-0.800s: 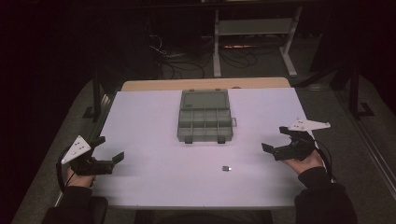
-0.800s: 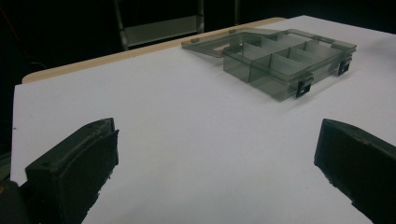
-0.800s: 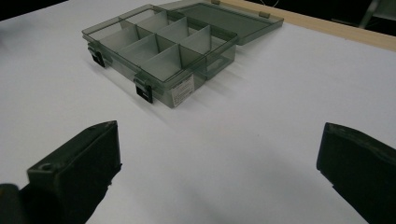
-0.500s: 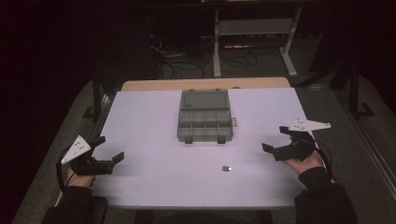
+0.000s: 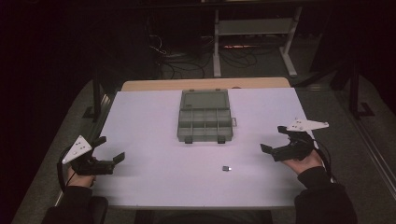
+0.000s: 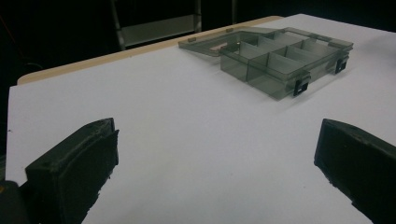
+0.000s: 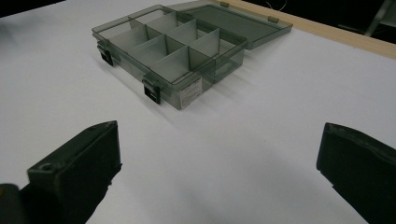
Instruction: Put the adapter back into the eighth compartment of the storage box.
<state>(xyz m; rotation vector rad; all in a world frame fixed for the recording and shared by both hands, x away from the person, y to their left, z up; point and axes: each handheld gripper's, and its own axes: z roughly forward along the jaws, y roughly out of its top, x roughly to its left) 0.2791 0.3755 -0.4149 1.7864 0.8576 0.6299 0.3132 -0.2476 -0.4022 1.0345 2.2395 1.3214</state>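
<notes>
A smoky-grey plastic organiser box (image 5: 204,119) lies open at the middle back of the white table (image 5: 154,116), lid folded flat behind it; its several compartments look empty (image 7: 168,44) (image 6: 280,58). A small dark part (image 5: 226,168) lies on the table in front of the box. My left gripper (image 5: 111,150) rests at the table's near left, jaws wide apart with nothing between them (image 6: 217,158). My right gripper (image 5: 275,138) sits at the near right, also open and empty (image 7: 219,161). Both point inward toward the box.
A tan wooden board edge (image 5: 205,84) runs behind the white surface. Beyond the table stand a metal rack (image 5: 254,28) and loose cables (image 5: 177,53) on a dark floor. A dark post (image 5: 97,91) stands off the table's left side.
</notes>
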